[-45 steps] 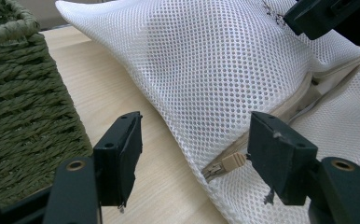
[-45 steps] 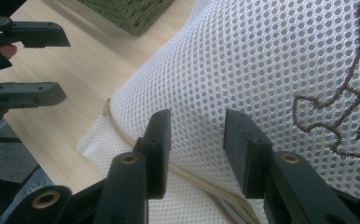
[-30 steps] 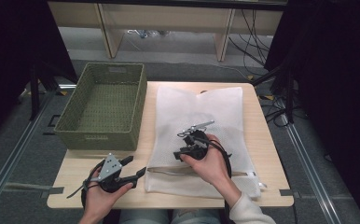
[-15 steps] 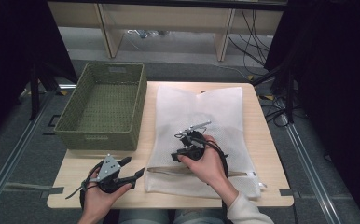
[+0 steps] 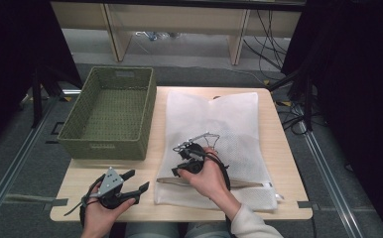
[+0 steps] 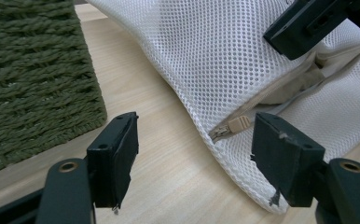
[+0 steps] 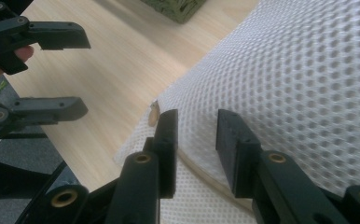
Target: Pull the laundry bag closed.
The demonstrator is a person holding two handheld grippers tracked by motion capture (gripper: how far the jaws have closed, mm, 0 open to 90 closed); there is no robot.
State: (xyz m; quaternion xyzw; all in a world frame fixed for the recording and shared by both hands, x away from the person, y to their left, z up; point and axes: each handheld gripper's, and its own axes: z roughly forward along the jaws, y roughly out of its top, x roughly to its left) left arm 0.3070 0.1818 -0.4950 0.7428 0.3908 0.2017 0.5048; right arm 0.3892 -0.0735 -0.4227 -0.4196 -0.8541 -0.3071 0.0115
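White mesh laundry bag (image 5: 219, 144) lies flat on surface (image 5: 279, 163), under my right claw (image 7: 194, 140), jaws spread. Left claw (image 6: 194, 154) spread too, zipper pull (image 6: 238, 124) just ahead. Bag light, limp, snag-prone; I judge best hold at zipper pull and stiffer seam.

We see a white mesh laundry bag (image 5: 219, 129) that lies flat on the light wooden surface (image 5: 279, 163), just beside a green woven basket (image 5: 111, 113). Its near part carries a beige zipper line (image 5: 204, 182) that runs across the bag. The small beige zipper pull (image 6: 238, 124) sits at the bag's left edge.
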